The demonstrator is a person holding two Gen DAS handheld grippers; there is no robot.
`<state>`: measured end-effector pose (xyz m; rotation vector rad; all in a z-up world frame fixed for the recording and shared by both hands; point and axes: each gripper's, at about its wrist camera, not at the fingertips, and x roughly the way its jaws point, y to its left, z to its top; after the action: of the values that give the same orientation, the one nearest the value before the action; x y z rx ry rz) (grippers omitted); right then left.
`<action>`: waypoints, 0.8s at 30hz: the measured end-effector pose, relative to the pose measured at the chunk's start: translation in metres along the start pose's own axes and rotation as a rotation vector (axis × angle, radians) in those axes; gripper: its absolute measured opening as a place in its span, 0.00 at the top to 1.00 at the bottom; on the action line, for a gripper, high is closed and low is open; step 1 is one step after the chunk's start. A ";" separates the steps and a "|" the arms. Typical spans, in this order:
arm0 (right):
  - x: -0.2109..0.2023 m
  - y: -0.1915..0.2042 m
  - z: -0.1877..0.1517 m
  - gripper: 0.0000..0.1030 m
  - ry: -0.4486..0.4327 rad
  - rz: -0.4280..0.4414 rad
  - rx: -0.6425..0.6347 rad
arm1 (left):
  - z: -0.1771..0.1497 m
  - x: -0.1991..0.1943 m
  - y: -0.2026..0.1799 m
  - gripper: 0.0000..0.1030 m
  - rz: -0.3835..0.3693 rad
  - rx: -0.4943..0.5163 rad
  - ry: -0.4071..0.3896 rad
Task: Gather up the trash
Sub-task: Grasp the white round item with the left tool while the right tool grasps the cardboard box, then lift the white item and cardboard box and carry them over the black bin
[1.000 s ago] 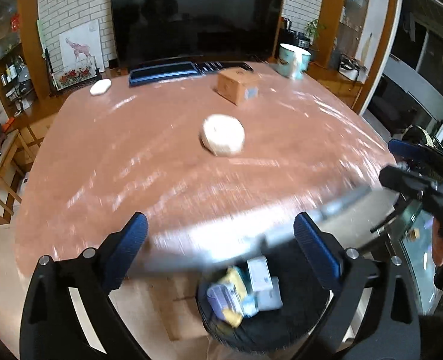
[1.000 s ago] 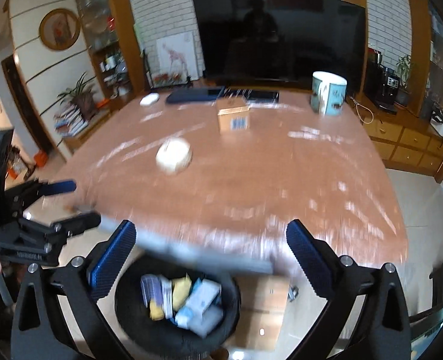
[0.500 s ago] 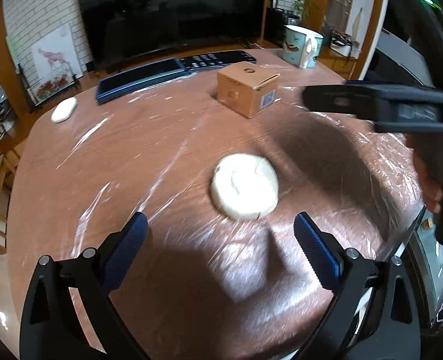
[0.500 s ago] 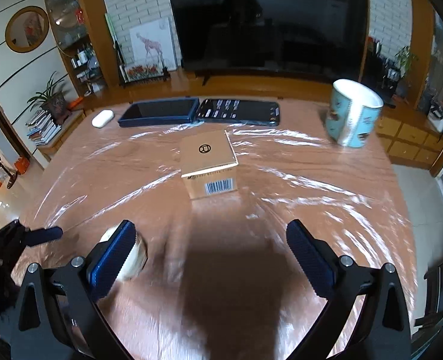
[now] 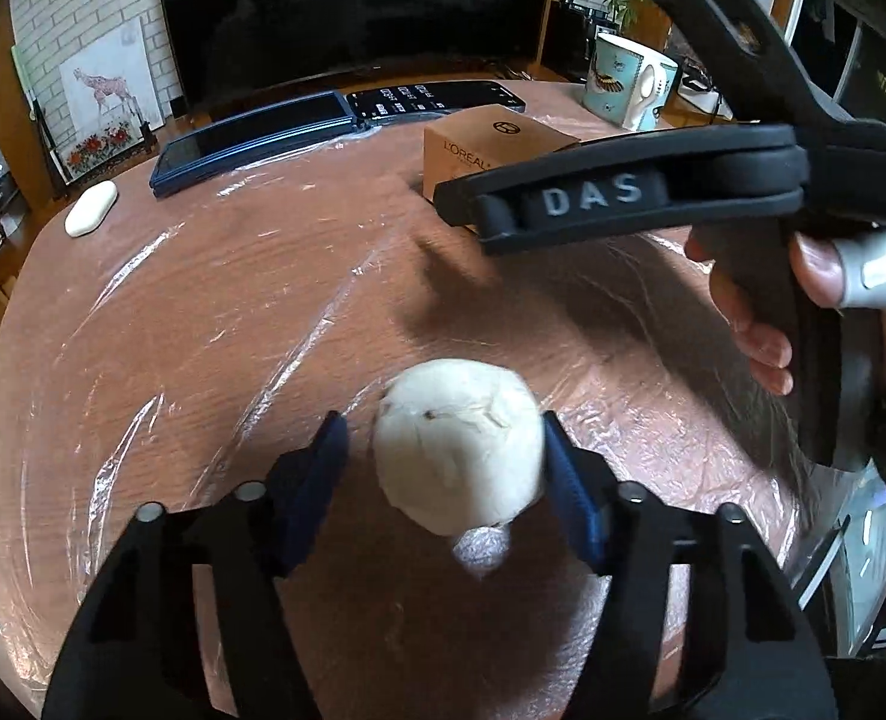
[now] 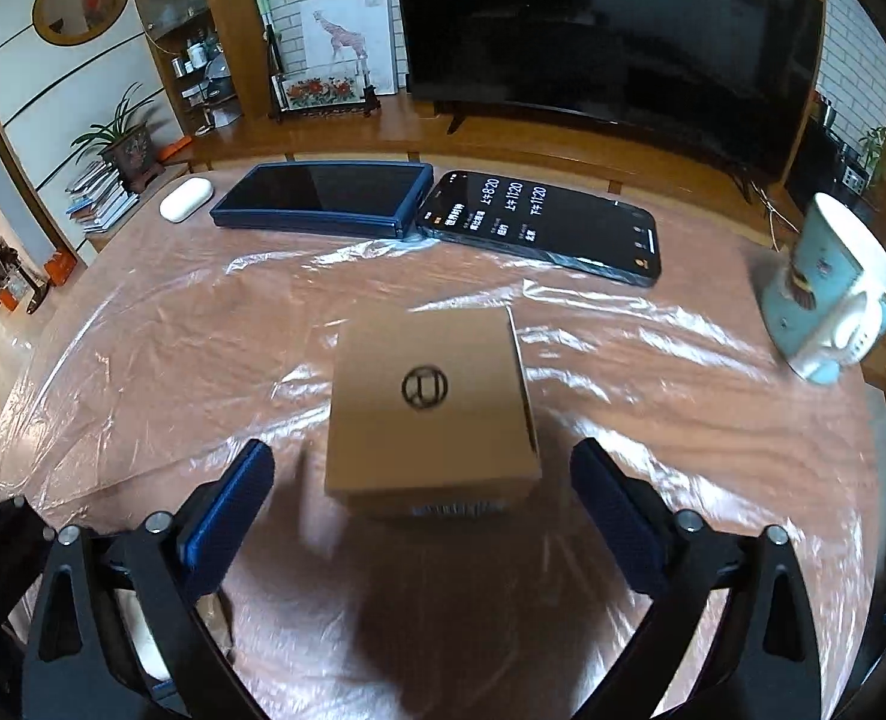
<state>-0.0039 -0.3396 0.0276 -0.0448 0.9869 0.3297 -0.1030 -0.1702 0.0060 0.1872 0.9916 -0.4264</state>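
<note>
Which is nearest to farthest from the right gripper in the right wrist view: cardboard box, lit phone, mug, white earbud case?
1. Cardboard box: on the table just ahead of the right gripper, between its closing fingers, untouched.
2. Lit phone: behind the box, slightly right.
3. Mug and white earbud case: far right edge and far left corner; too close to call.

White wad (image 5: 460,450), tan box (image 6: 431,402) (black emblem), teal mug (image 6: 832,300).
</note>
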 end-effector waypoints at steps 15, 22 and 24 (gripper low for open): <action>-0.013 -0.003 -0.012 0.44 -0.036 0.063 0.026 | 0.001 -0.002 0.002 0.49 0.046 -0.020 -0.028; -0.037 -0.008 -0.032 0.44 -0.033 0.104 0.079 | 0.002 -0.005 0.013 0.49 0.037 -0.063 -0.035; -0.042 -0.008 -0.039 0.44 -0.029 0.110 0.090 | 0.002 -0.006 0.016 0.49 0.035 -0.071 -0.036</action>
<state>-0.0550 -0.3655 0.0398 0.0963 0.9762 0.3851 -0.0978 -0.1552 0.0116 0.1323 0.9651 -0.3605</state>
